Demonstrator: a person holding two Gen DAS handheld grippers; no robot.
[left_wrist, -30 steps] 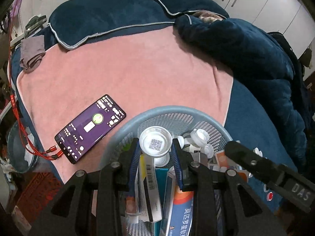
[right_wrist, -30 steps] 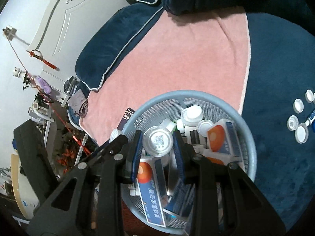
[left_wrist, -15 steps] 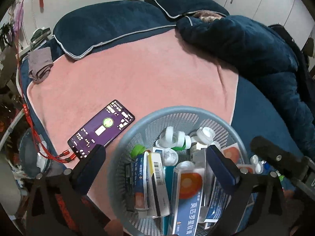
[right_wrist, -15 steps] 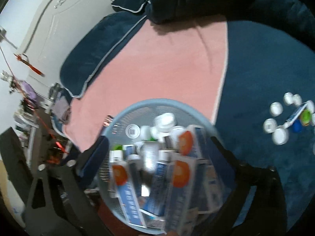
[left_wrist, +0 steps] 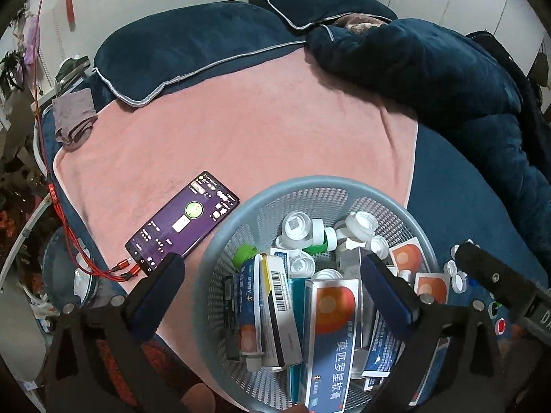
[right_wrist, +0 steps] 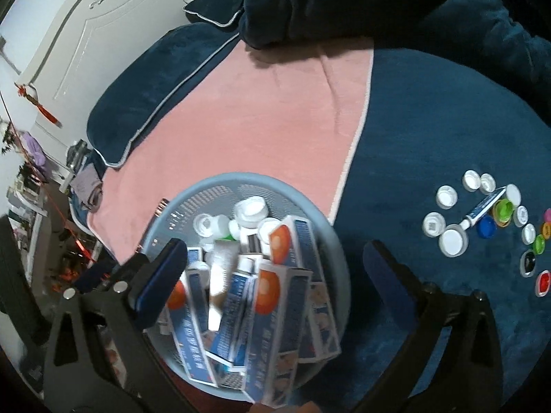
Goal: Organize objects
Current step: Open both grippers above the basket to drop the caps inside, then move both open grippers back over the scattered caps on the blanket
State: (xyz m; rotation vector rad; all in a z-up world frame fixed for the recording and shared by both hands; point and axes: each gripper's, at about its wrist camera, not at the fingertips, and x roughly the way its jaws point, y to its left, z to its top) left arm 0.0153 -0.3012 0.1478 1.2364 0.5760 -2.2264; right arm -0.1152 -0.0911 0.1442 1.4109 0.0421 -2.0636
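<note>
Caps (right_wrist: pixel 454 241) on blanket: light, stiff, probably slippery; pinch across rim. Both grippers (left_wrist: pixel 272 296) (right_wrist: pixel 275 275) spread wide, empty.

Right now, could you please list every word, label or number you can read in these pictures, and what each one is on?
"莫匹罗星软膏": on the blue and white box standing in the basket.
"D": partial white letters on the right claw's black body; the rest is cut off.
Phone screen, barcode, QR-code cap: too small to read.

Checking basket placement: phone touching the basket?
Cannot tell. In the left wrist view the basket rim overlaps the phone corner, so neither contact nor a gap shows.
</note>
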